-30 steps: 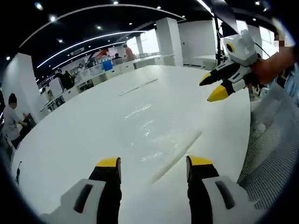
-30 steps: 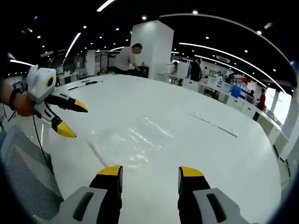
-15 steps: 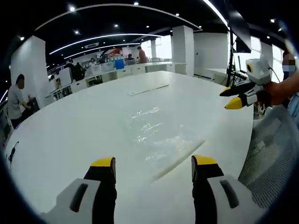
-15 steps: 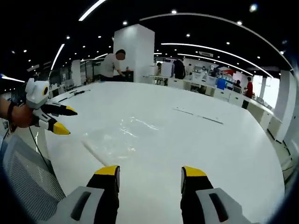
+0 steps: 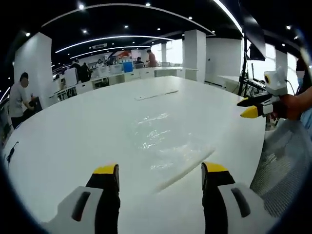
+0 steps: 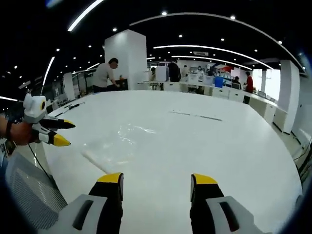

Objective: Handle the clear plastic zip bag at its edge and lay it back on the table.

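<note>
Left gripper view shows the left gripper [image 5: 161,171] at the bottom, its two yellow-tipped jaws standing wide apart with nothing between them. Just beyond the tips, the clear plastic zip bag [image 5: 163,141] lies flat on the white table [image 5: 73,141], its whitish zip edge [image 5: 185,168] running diagonally near the right jaw. No print or label can be read on the bag. A long thin strip [image 5: 157,94] lies farther away on the table. At the right side, the right gripper [image 5: 249,107] is held by a hand [image 5: 287,105] above the table edge, well apart from the bag; its jaws are parted and empty. A grey mesh chair back [image 5: 285,161] is below it.

In the right gripper view, the right gripper [image 6: 156,179] has its jaws open, empty, over the table [image 6: 219,141]. The bag [image 6: 114,144] lies ahead to the left, and the left gripper [image 6: 61,132] hovers at the left, jaws apart. People stand at desks in the background; no writing there is legible.
</note>
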`<action>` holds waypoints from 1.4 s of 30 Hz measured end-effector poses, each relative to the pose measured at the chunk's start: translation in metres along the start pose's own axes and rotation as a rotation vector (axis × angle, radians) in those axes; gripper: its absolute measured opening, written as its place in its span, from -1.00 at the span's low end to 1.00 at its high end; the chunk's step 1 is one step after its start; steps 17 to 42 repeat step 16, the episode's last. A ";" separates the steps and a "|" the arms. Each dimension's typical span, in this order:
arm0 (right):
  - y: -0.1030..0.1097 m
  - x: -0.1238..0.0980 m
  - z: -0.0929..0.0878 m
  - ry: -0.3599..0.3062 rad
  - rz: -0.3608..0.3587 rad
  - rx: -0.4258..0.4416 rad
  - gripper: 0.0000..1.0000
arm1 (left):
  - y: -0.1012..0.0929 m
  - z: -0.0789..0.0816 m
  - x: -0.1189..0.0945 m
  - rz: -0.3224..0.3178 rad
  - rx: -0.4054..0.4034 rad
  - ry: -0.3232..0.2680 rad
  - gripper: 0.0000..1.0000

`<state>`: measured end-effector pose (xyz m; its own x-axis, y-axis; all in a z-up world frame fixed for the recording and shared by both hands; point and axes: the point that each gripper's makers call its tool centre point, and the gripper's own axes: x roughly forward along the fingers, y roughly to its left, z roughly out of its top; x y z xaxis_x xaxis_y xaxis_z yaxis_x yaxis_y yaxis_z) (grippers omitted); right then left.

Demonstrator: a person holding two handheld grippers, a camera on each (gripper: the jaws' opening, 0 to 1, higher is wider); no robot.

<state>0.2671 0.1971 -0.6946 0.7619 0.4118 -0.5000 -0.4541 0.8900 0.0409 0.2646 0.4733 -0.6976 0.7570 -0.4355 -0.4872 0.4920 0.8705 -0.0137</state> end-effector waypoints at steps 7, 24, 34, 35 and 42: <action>-0.002 0.001 0.001 -0.005 -0.005 0.014 0.09 | 0.000 0.004 0.002 -0.004 -0.006 -0.009 0.33; -0.006 0.000 -0.001 -0.001 -0.017 0.020 0.08 | 0.001 0.002 0.002 -0.008 -0.006 -0.006 0.32; -0.006 0.000 -0.001 -0.001 -0.017 0.020 0.08 | 0.001 0.002 0.002 -0.008 -0.006 -0.006 0.32; -0.006 0.000 -0.001 -0.001 -0.017 0.020 0.08 | 0.001 0.002 0.002 -0.008 -0.006 -0.006 0.32; -0.006 0.000 -0.001 -0.001 -0.017 0.020 0.08 | 0.001 0.002 0.002 -0.008 -0.006 -0.006 0.32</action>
